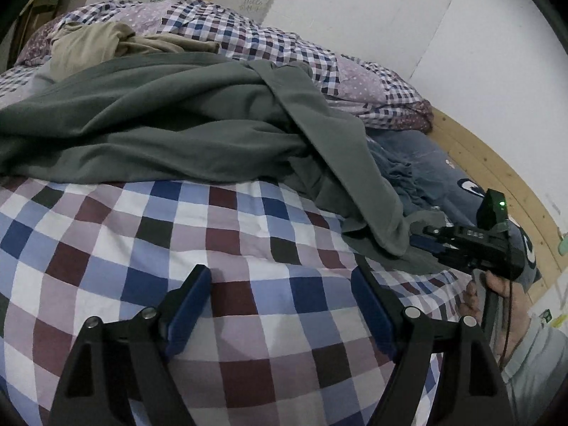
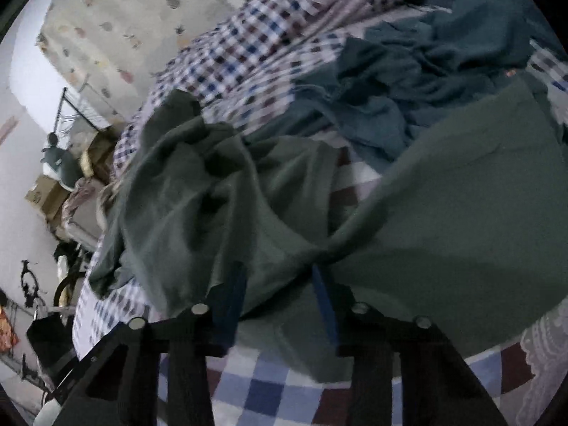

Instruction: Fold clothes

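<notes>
Laundry update from us: the green garment (image 1: 170, 113) lies crumpled and twisted across the checked bed cover (image 1: 177, 248), with no neat fold showing anywhere on it. A blue garment (image 1: 419, 170) sits bunched just beside it toward the wooden bed edge (image 1: 497, 177), and a beige one (image 1: 92, 42) is heaped further back near the bedding.

Our left claw (image 1: 280, 305) hangs with its blue fingers spread wide over bare cover, holding nothing. Our right claw (image 2: 280, 284) has green cloth running between its fingers at a twisted, bunched part; the picture is blurry, and there's a gap between the fingers, so we can't tell if it's actually pinching or just sitting around the fabric.

As far as we can judge, all three pieces lie unfolded, so pretty much the whole folding job is left.
</notes>
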Tool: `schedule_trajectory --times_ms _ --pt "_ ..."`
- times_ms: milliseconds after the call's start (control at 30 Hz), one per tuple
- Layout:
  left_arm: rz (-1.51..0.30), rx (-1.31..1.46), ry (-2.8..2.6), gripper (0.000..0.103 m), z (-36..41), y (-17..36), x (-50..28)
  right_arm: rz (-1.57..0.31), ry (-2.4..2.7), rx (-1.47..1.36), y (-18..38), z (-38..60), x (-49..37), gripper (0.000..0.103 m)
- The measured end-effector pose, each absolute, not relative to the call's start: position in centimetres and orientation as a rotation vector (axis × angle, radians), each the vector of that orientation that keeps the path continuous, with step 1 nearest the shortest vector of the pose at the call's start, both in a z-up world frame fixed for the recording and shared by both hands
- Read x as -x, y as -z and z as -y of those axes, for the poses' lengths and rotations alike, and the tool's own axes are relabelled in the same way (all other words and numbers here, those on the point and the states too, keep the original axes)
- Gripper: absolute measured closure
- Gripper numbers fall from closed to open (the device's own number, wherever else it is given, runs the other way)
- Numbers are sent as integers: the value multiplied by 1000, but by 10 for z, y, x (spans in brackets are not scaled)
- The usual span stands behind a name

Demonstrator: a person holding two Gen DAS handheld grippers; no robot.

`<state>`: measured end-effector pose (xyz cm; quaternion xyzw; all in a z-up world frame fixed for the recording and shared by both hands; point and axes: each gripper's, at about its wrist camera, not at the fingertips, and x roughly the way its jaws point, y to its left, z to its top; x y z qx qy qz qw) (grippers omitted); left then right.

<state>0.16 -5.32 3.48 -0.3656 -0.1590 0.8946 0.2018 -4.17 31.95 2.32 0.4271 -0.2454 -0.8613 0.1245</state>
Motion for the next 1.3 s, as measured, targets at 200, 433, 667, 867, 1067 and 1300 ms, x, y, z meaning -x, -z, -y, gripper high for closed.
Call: schedule_trajectory --times_ms 200,433,667,867,1067,1300 --pt "453 1017 -2493 19 55 -34 -1 639 2570 -1174 -32 -307 41 96" --pt "458 1010 -2491 19 57 -33 -1 721 2805 -823 -91 -345 10 98" --pt "459 1009 -2489 19 59 -32 -2 823 3027 -739 -101 -382 -3 99" --pt "458 1013 -2487 18 60 -33 -2 801 3066 -1019 -77 -394 13 91" --pt "456 1016 -2485 18 61 -35 -1 549 2944 -1013 -87 -368 17 55" --pt "449 1018 -2488 18 58 -35 -2 -3 2687 -1034 -82 -285 16 55"
